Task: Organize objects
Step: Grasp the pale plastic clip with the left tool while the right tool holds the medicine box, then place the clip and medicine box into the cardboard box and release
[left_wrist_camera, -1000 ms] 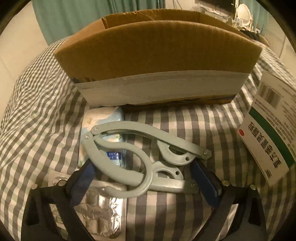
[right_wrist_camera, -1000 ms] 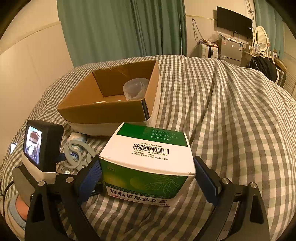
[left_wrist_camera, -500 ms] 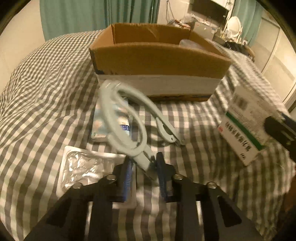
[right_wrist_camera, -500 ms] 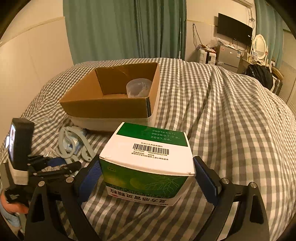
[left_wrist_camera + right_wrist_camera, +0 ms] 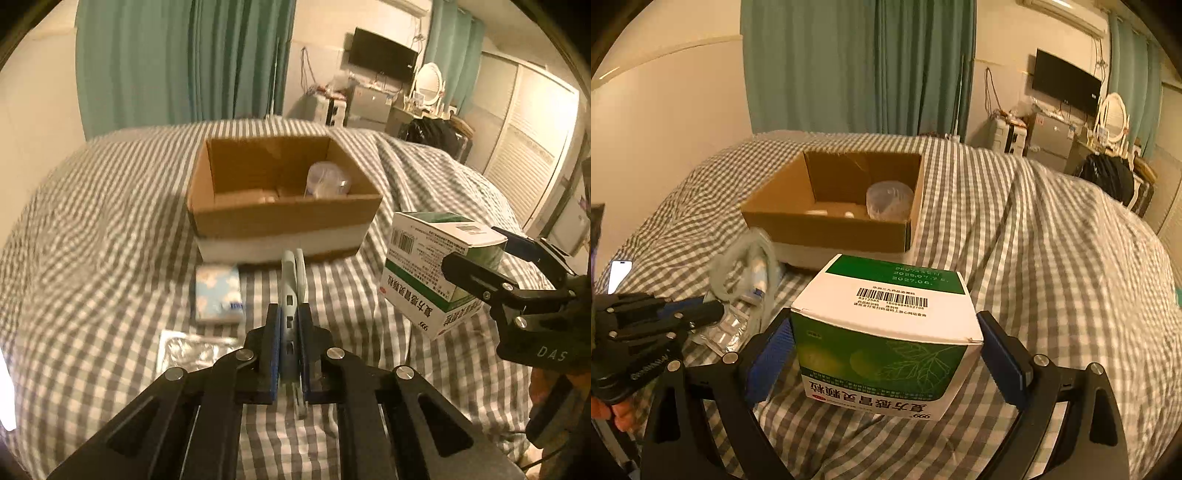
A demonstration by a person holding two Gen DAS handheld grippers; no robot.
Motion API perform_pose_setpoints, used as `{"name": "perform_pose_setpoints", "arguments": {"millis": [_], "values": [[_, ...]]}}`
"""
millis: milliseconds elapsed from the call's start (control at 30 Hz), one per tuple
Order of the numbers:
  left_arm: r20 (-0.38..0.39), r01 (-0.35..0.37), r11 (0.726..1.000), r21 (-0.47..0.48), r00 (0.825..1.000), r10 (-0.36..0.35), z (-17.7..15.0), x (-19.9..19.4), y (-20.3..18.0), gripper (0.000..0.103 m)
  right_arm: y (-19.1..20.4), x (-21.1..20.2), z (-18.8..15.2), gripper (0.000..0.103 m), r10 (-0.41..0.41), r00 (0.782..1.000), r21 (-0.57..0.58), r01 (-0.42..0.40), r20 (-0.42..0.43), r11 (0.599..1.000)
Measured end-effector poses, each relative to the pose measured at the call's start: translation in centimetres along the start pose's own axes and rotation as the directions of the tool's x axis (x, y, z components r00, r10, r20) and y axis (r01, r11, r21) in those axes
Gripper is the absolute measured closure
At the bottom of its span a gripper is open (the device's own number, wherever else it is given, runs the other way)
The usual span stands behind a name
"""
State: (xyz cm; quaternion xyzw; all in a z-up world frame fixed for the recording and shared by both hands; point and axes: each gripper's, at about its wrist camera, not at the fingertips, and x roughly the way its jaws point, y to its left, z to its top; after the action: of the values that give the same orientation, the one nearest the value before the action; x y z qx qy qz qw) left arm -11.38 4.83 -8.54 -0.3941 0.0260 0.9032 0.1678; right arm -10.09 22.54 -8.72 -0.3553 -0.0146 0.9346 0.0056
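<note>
Edgewise, the folded hanger (image 5: 291,295) sits clamped between the left fingers (image 5: 271,343), while the right fingers (image 5: 1001,354) pinch the medicine box (image 5: 886,332).

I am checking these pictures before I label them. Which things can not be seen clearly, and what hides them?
- Cardboard box floor: left wrist view, its near wall hides most; only a clear plastic container shows.
- Foldable hanger: left wrist view, seen edge-on in the left gripper; its shape is unreadable. Blurred in the right wrist view.
- Blister pack: left wrist view, partly behind the gripper.
- Medicine box: right wrist view, small print unreadable; right gripper covers its sides.
</note>
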Motion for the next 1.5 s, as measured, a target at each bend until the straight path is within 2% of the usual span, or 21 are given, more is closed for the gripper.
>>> {"name": "perform_pose_setpoints", "arguments": {"millis": [100,267,400,533,733,1000,1133,1300,1400,1500], "values": [[0.028,-0.004,1.0,0.014,1.0,0.003,1.0,-1.0,-0.3,0.095,0.4,-1.1,0.7,0.008,0.002,1.0,-0.008,-0.002,0.031,1.0],[0.121,-0.023,1.0,0.02,0.992,0.021,4.2,-3.2,-0.2,0.095,1.1,-2.5,2.4,0.008,0.02,0.997,-0.034,-0.017,0.08,0.999],[0.179,-0.035,0.999,0.009,0.983,0.033,7.9,-3.7,0.3,0.095,1.3,-3.5,5.2,0.008,0.024,0.989,-0.059,-0.016,0.144,0.998],[0.229,-0.07,0.997,0.023,0.971,0.063,11.9,-2.6,0.5,0.095,1.5,-3.7,8.5,0.008,0.047,0.978,-0.07,-0.033,0.203,0.997],[0.218,-0.085,0.996,0.009,0.973,0.081,16.0,1.3,2.2,0.095,1.4,-1.8,13.6,0.009,0.078,0.965,-0.059,-0.065,0.25,0.996],[0.133,-0.09,0.996,-0.019,0.987,0.091,17.5,8.5,5.2,0.095,1.7,5.5,18.0,0.009,0.112,0.972,-0.032,-0.108,0.207,0.994],[0.109,-0.09,0.996,-0.002,0.99,0.09,17.3,11.3,6.1,0.095,2.4,10.1,18.9,0.009,0.112,0.98,-0.043,-0.107,0.163,0.993],[0.069,-0.079,0.997,0.013,0.995,0.078,16.4,13.8,6.0,0.095,2.2,14.5,18.2,0.008,0.12,0.987,-0.039,-0.117,0.105,0.992],[0.061,-0.083,0.996,0.033,0.995,0.081,16.0,14.3,5.6,0.095,2.2,15.5,17.7,0.008,0.116,0.989,-0.041,-0.113,0.09,0.993],[0.066,-0.088,0.996,0.033,0.994,0.086,15.6,13.8,5.2,0.094,1.9,14.8,17.4,0.008,0.121,0.988,-0.033,-0.119,0.1,0.992]]}}
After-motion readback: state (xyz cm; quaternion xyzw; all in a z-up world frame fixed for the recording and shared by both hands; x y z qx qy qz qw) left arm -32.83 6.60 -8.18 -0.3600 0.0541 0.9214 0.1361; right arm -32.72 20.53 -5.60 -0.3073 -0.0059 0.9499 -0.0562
